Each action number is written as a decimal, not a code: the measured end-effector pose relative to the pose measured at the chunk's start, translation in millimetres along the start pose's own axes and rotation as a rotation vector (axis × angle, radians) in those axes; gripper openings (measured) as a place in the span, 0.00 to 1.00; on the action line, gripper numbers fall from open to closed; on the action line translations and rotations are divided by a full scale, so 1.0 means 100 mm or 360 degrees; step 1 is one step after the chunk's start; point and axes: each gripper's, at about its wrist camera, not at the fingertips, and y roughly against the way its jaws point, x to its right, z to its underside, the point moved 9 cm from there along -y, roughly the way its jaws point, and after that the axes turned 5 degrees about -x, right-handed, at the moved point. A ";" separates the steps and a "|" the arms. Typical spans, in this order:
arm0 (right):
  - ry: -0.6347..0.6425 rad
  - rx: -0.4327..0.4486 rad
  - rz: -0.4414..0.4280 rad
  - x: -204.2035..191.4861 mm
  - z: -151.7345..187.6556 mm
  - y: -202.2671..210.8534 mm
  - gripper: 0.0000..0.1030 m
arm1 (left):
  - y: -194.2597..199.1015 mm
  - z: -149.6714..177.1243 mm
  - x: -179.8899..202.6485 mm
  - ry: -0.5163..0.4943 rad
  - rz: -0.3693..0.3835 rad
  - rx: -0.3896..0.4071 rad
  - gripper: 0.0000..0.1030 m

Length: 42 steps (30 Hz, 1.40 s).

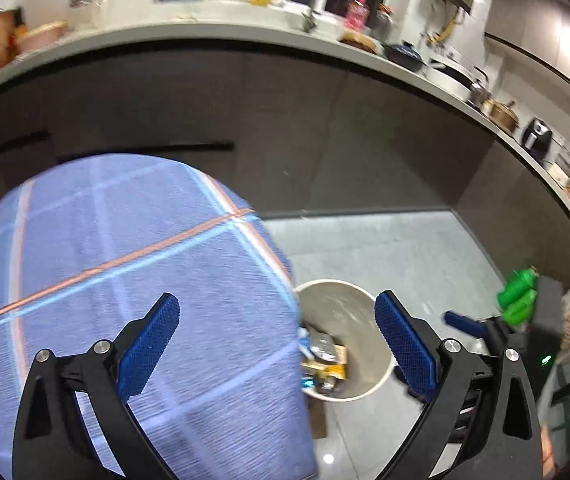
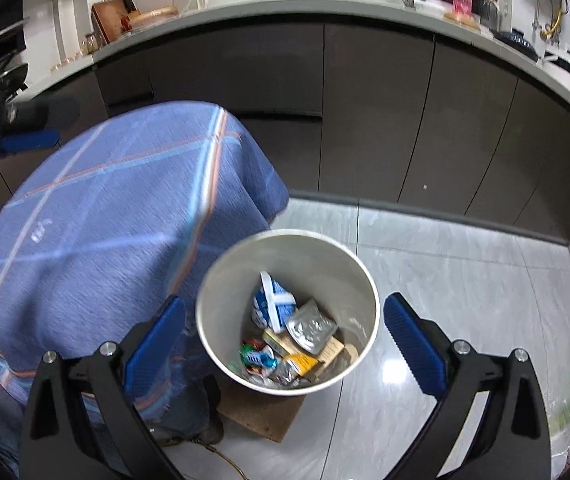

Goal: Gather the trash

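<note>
Blue ribbed pads of the right hand-held gripper (image 2: 285,344) frame the view from above the bin (image 2: 221,272), its jaws spread as wide as they go with nothing between them and nothing touching either pad. Inside the bin, at the bottom, lies the trash (image 2: 291,336): a blue and white carton, a crumpled silver foil pouch, a yellow packet, a small cardboard piece and some bright wrappers, all heaped loosely against one another. By the look of it this is light, thin stuff; the foil and wrappers should crush and slide readily under the pads, while the carton and cardboard look stiffer and would give a surer hold along an edge or a flat side. The bin itself seems a smooth, thin-walled, pale bucket, likely light and easy to tip, best taken at its rim. It stands on a brown board (image 2: 261,412) on the tiled floor, just beside a blue plaid cloth (image 2: 117,220) draped over something rounded to the bin's left. The left hand-held gripper (image 1: 277,344) is likewise released and empty, hanging over the cloth at the bin's left edge; from there only part of the bin shows past the cloth.
</note>
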 end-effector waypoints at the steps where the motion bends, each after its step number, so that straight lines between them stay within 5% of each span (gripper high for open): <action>1: 0.0000 0.0016 0.0001 -0.04 -0.04 0.06 0.97 | 0.08 0.00 -0.06 0.0016 -0.0028 0.0013 0.92; 12: 0.0019 0.0148 -0.0033 -0.82 -0.46 0.67 0.97 | 0.93 0.52 -0.89 0.0335 -0.0372 0.0066 0.92; 16: 0.0072 0.0201 -0.0066 -1.21 -0.61 0.81 0.97 | 1.15 0.65 -1.09 0.0351 -0.0559 0.0129 0.92; 23: 0.0148 0.0273 -0.0093 -1.80 -0.80 0.91 0.97 | 1.46 0.81 -1.34 0.0413 -0.0700 0.0180 0.92; 30: 0.0157 0.0311 -0.0094 -2.01 -0.83 0.97 0.97 | 1.73 0.95 -1.55 0.0470 -0.0766 0.0223 0.92; 42: 0.0117 0.0304 0.0040 -1.97 -0.75 1.10 0.97 | 1.78 0.98 -1.43 0.0447 -0.0708 0.0235 0.92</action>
